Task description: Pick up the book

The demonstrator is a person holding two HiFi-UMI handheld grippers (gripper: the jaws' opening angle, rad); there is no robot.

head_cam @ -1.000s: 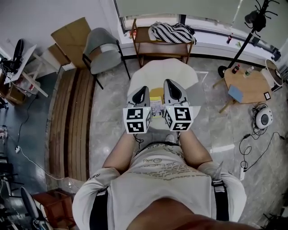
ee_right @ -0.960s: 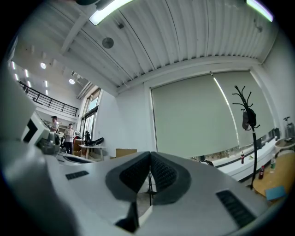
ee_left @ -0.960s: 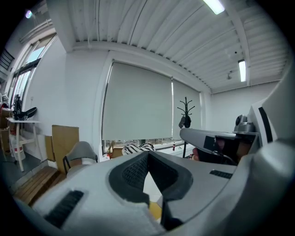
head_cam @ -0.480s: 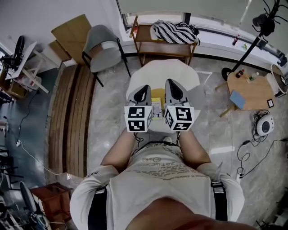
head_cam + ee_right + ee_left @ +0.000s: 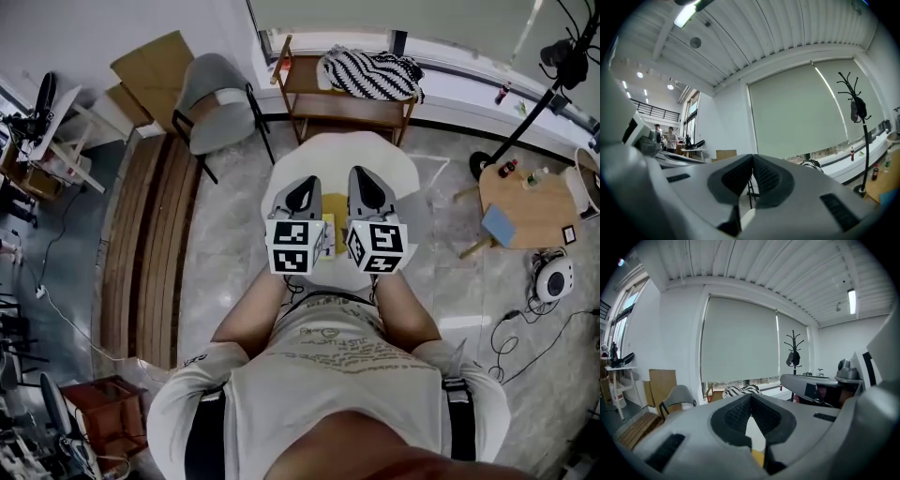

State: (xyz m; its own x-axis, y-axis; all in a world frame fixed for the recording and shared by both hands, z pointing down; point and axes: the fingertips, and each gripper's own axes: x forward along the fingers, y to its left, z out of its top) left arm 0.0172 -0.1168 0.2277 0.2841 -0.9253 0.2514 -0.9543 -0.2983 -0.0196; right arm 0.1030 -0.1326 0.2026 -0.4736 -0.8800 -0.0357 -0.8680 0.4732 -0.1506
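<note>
— So, how do your grippers stand?
— Both are closed on nothing. My left gripper (image 5: 751,401) hangs above the book (image 5: 328,227), toward its left side, and my right gripper (image 5: 753,164) toward its right.
— And under the book?
— A white round tabletop (image 5: 342,150). The book lies flat on it, mostly hidden.
— Best way in?
— I'd open the jaws first, sink low beside the book's edge, then pinch cover and pages together, so it doesn't fan open.

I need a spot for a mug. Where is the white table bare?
The far half of the white table, toward the wooden rack, is bare. The near middle is crowded: the left tool and right tool hang over it, with the yellow book showing between them.
</note>
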